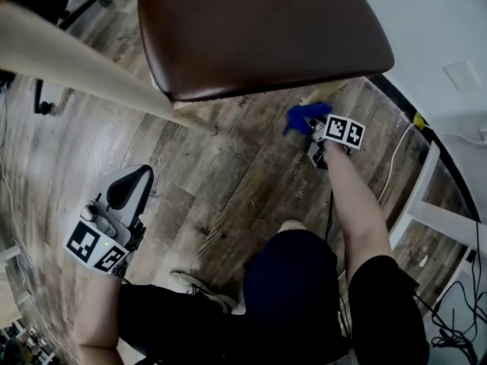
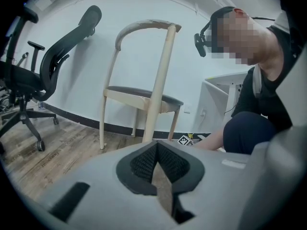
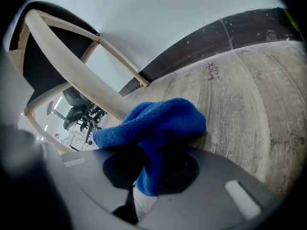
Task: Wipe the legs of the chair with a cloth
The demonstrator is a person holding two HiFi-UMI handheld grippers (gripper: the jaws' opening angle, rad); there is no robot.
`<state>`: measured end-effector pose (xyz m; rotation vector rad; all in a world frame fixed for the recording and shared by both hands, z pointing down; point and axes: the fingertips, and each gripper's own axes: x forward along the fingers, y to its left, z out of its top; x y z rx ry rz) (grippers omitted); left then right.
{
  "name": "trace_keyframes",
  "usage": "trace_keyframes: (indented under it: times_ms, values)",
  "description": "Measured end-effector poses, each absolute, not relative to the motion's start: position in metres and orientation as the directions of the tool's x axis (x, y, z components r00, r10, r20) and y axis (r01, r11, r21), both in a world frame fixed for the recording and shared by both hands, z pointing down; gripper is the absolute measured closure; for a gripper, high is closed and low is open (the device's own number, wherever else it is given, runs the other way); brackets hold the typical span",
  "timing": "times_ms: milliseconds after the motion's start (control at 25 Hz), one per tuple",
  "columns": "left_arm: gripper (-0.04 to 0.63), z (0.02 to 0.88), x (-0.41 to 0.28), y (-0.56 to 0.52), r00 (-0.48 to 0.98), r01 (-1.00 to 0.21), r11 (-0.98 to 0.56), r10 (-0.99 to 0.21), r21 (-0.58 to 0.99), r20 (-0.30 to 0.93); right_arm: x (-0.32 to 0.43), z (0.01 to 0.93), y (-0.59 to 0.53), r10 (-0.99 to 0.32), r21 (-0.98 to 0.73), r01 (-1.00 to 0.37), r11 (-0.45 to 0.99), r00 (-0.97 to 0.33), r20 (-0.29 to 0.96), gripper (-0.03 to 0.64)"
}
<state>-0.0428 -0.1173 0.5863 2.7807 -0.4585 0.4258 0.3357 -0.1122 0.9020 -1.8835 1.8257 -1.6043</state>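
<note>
R gripper (image 1: 313,128) (image 3: 144,176): jaws clamped on blue cloth (image 1: 303,117) (image 3: 153,123), most of it bunched out front of the tips. L gripper (image 1: 131,185) (image 2: 160,176): jaws together, nothing between, just floor showing through the gap behind the tips.

Cloth is low under the seat's R corner, right at a pale wood chair leg (image 1: 319,96) (image 3: 81,85). Can't tell if it's actually touching. In R gripper view the cloth covers the leg's lower end.

Chair (image 1: 259,29) (image 2: 144,97): dark brown seat, light wood frame, curved backrest, stands on wood-plank floor (image 1: 228,181) near white wall w/ dark baseboard (image 3: 201,47).

L gripper is held low, well apart from the chair, by the person's knee (image 1: 289,280). Black office chair (image 2: 33,80) off to the side. White cable (image 1: 396,158) on floor beside R arm.
</note>
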Motion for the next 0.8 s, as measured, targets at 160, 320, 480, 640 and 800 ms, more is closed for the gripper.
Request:
trace_keyframes:
  times_ms: [160, 320, 480, 640, 800]
  values:
    - [0.597, 0.585, -0.036, -0.118, 0.917, -0.33, -0.913, -0.25, 0.24, 0.311, 0.338, 0.885, -0.109, -0.759, -0.646, -0.708, -0.287, -0.243, 0.604, 0.551]
    - [0.597, 0.584, -0.035, -0.119, 0.925, -0.319, -0.912, -0.241, 0.258, 0.293, 0.34, 0.846, -0.109, -0.769, -0.611, -0.757, -0.232, -0.243, 0.592, 0.551]
    - [0.598, 0.575, -0.031, -0.117, 0.939, -0.295, -0.918, -0.227, 0.266, 0.259, 0.336, 0.796, -0.108, -0.777, -0.536, -0.835, -0.124, -0.253, 0.576, 0.551]
    - [0.597, 0.564, -0.03, -0.114, 0.949, -0.285, -0.918, -0.228, 0.277, 0.219, 0.337, 0.733, -0.107, -0.804, -0.465, -0.884, -0.049, -0.241, 0.543, 0.551]
    - [0.598, 0.553, -0.029, -0.115, 0.956, -0.274, -0.918, -0.228, 0.287, 0.183, 0.339, 0.664, -0.107, -0.827, -0.378, -0.926, 0.017, -0.226, 0.515, 0.551]
